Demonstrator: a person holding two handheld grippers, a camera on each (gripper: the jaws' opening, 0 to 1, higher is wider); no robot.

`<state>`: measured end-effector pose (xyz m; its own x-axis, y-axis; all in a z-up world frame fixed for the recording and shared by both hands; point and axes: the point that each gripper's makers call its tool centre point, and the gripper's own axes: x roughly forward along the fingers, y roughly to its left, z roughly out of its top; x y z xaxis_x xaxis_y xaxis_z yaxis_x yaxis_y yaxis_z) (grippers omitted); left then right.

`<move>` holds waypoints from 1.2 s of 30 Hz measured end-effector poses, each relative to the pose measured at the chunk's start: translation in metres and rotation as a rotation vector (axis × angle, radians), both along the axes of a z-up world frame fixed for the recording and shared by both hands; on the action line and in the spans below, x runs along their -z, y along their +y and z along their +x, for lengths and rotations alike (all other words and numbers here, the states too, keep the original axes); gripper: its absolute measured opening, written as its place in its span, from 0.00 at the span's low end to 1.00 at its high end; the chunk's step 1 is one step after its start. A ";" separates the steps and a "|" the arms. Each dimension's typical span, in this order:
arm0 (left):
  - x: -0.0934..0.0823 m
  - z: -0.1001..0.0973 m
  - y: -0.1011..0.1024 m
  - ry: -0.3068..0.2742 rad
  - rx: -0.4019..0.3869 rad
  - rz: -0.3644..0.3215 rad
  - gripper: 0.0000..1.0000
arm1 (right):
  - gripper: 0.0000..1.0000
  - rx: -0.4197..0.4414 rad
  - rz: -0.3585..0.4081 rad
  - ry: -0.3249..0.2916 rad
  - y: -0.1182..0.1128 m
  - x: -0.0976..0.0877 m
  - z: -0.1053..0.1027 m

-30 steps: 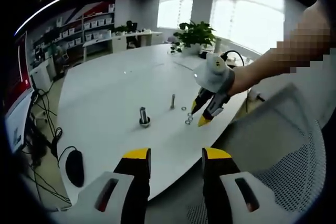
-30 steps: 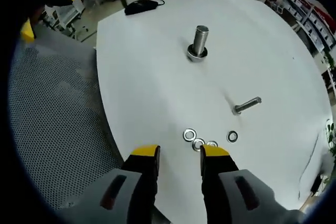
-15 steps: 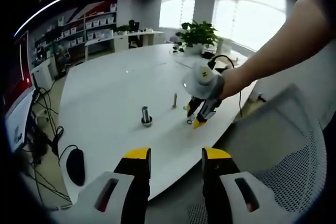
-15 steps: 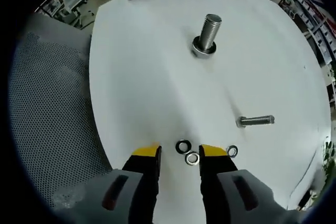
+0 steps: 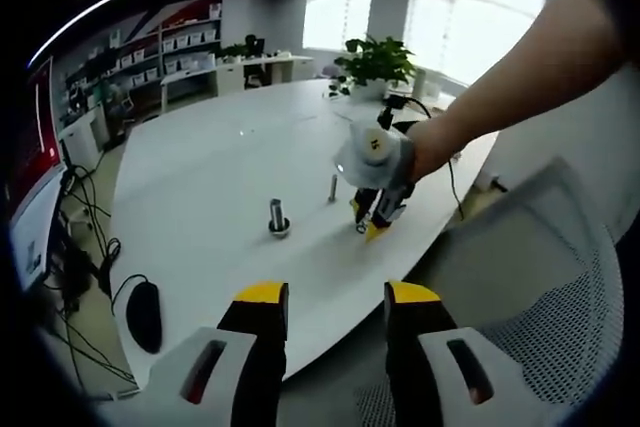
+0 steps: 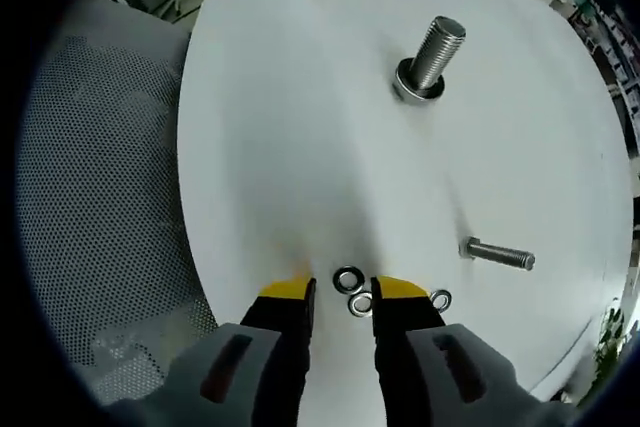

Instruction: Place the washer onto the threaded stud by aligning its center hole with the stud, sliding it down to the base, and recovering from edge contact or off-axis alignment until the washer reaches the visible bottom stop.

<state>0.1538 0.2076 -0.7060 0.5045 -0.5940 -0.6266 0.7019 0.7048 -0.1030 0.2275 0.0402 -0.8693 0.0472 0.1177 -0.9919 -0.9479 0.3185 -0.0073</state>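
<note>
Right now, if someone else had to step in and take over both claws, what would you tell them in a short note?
Right claw: open, down at the table, with loose washers lying between and just ahead of its tips; nothing gripped yet. One more washer lies just off to one side.
Left claw: open and empty, held back off the table edge.
The upright stud stands farther across the table on its base. A second bolt lies on its side.
Done: the right claw has reached the washers.
Left: grip one washer, carry it to the stud, line up the hole, slide it down to the base.
</note>
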 end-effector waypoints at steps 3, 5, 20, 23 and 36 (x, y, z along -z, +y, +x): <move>0.000 0.001 0.001 0.002 -0.004 -0.001 0.36 | 0.21 -0.029 0.012 -0.011 0.000 0.001 0.001; 0.001 0.000 0.000 0.004 -0.001 0.001 0.36 | 0.18 -0.021 0.014 -0.014 0.001 0.000 0.001; 0.002 0.000 0.000 0.007 0.001 0.005 0.35 | 0.15 0.049 -0.015 0.001 0.001 0.001 0.002; 0.002 0.000 0.001 0.006 -0.005 0.007 0.34 | 0.15 0.059 -0.024 -0.007 0.000 0.001 0.003; 0.001 0.001 0.002 0.001 -0.009 0.007 0.34 | 0.14 0.207 0.060 -0.056 0.000 0.000 0.005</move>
<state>0.1549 0.2093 -0.7071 0.5090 -0.5852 -0.6312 0.6956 0.7116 -0.0987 0.2325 0.0402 -0.8693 0.1315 0.1581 -0.9786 -0.8609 0.5076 -0.0337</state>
